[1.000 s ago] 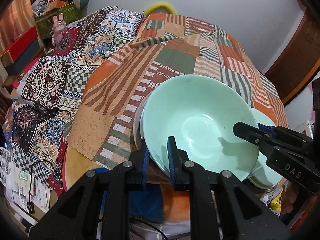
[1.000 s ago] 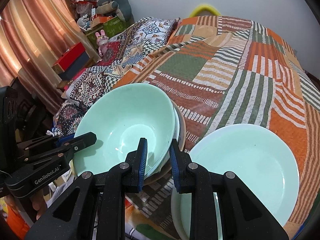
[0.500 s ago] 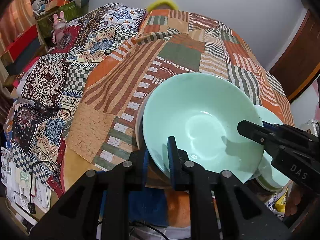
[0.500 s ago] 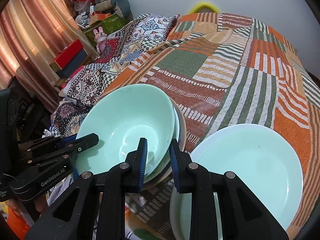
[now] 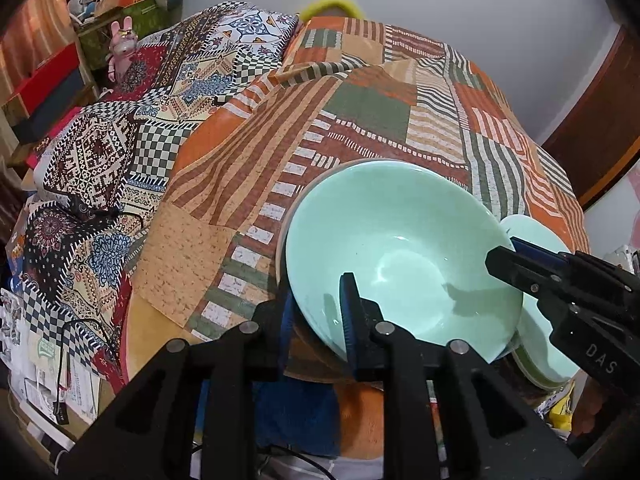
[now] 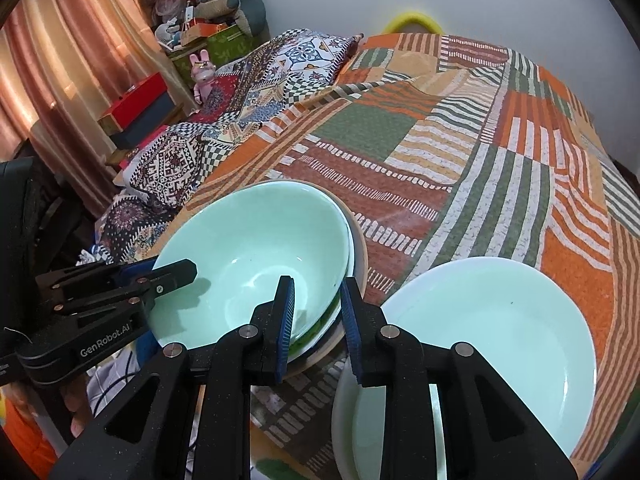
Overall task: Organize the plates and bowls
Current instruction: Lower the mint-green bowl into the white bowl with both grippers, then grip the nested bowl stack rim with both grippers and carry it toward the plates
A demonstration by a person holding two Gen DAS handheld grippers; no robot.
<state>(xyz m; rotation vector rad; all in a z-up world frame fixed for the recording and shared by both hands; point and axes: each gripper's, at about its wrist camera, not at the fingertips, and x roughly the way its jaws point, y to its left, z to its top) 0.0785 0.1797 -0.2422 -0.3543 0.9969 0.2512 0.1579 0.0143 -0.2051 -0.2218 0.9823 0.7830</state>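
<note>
On the patchwork bedspread [image 6: 400,152], the green bowl [image 5: 404,248] has just been set into the bowl stack [image 6: 352,240], and both rim grips are being loosened: the left tongs [image 5: 318,312] and right tongs [image 6: 316,312] are opening, the rim now between slack pads. Beside it, the plate stack [image 6: 492,320] lies empty.

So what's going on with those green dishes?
A person holds a gripper in each hand. The left gripper and right gripper each straddle the rim of a mint-green bowl nested on a stack of bowls. Both sets of jaws are opening around the rim. A pile of plates sits beside it.
</note>
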